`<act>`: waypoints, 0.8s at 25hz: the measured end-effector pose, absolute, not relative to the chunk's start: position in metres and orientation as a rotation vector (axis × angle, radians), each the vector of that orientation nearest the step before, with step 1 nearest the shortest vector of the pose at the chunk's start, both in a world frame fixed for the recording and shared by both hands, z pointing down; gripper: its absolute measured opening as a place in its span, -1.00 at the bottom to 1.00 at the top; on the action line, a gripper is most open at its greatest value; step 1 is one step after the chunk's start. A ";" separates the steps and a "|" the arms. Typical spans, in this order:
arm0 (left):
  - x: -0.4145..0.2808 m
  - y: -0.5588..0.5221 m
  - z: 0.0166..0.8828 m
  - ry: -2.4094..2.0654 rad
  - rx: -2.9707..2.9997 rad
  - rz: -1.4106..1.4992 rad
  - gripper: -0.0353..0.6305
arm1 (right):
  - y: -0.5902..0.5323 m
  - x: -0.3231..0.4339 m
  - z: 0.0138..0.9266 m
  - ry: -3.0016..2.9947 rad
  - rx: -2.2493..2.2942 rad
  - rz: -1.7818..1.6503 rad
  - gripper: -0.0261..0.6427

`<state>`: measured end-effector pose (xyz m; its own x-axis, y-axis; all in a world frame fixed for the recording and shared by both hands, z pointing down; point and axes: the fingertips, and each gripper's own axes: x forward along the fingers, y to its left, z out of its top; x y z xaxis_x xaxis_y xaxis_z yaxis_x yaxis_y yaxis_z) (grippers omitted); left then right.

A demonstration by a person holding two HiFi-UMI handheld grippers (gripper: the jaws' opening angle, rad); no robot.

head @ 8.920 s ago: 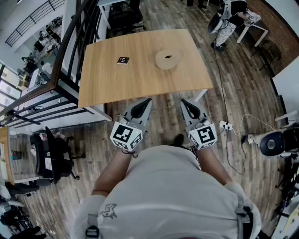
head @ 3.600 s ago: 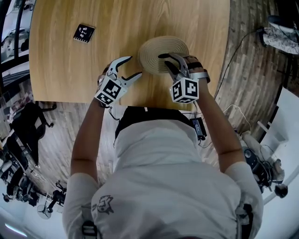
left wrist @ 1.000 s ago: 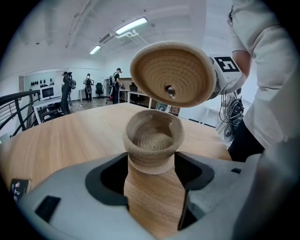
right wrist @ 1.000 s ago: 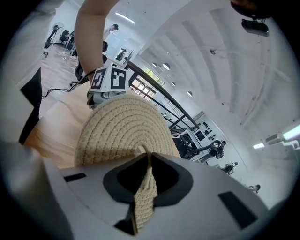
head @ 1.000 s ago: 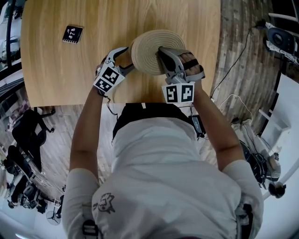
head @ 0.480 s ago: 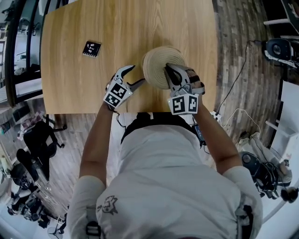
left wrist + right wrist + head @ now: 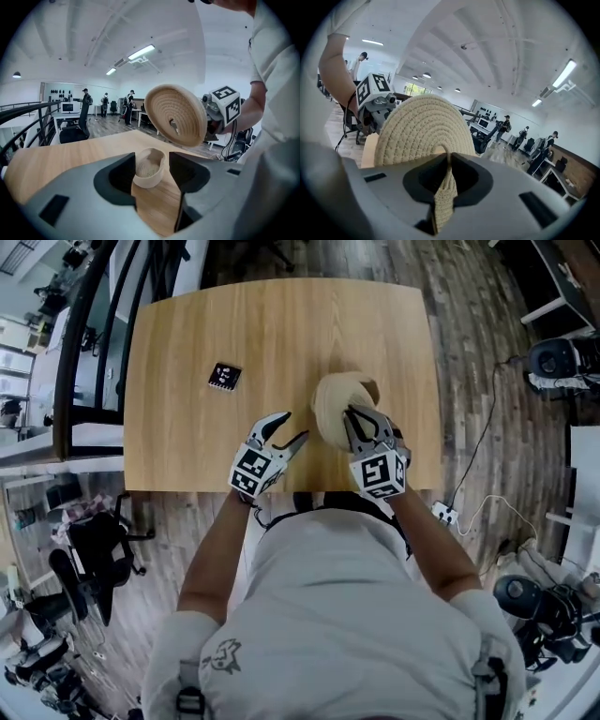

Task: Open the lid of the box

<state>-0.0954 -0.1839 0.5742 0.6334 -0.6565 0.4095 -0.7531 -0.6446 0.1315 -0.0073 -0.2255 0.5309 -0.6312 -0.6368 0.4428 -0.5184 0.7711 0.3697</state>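
Observation:
A round woven rope lid is lifted off and tilted on edge, with my right gripper shut on its rim. In the right gripper view the lid fills the space ahead of the right gripper, its rim pinched between the jaws. The small woven box stands uncovered on the table behind the lid. My left gripper hovers left of the lid, jaws closing on nothing. The left gripper view shows the box beyond the left gripper's tips, with the lid held above it.
The wooden table carries a black marker tile at the left. Its front edge runs just under both grippers. An office chair stands on the floor at the left, and a cable lies at the right. People stand far off.
The left gripper has drawn back from the box's side and its jaws have narrowed. The right gripper has tipped the lid up on edge, so the box now shows behind it.

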 end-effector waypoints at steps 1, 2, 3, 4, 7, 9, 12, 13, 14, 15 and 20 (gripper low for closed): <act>-0.098 -0.179 0.565 -1.148 2.565 0.440 -0.23 | -0.221 -0.009 0.526 -2.410 0.874 -0.264 -0.81; -0.099 -0.174 0.557 -1.158 2.564 0.412 -0.27 | -0.217 -0.011 0.521 -2.420 0.888 -0.251 -0.81; -0.101 -0.170 0.549 -1.170 2.564 0.391 -0.32 | -0.213 -0.012 0.516 -2.431 0.903 -0.238 -0.81; -0.103 -0.168 0.541 -1.185 2.564 0.379 -0.37 | -0.210 -0.012 0.511 -2.441 0.921 -0.227 -0.81; -0.112 -0.166 0.518 -1.242 2.564 0.364 -0.53 | -0.202 -0.015 0.495 -2.483 0.980 -0.185 -0.81; -0.117 -0.162 0.504 -1.270 2.562 0.340 -0.62 | -0.192 -0.017 0.487 -2.514 1.004 -0.150 -0.81; -0.120 -0.154 0.482 -1.307 2.579 0.305 -0.73 | -0.180 -0.019 0.478 -2.546 1.022 -0.119 -0.81; -0.120 -0.152 0.475 -1.316 2.585 0.289 -0.77 | -0.177 -0.020 0.474 -2.556 1.029 -0.110 -0.81; -0.120 -0.150 0.468 -1.320 2.589 0.268 -0.81 | -0.175 -0.020 0.470 -2.566 1.037 -0.101 -0.81; -0.120 -0.147 0.461 -1.317 2.588 0.244 -0.84 | -0.173 -0.020 0.466 -2.576 1.046 -0.093 -0.81; -0.117 -0.133 0.440 -1.294 2.600 0.168 -0.88 | -0.161 -0.020 0.448 -2.608 1.074 -0.083 -0.81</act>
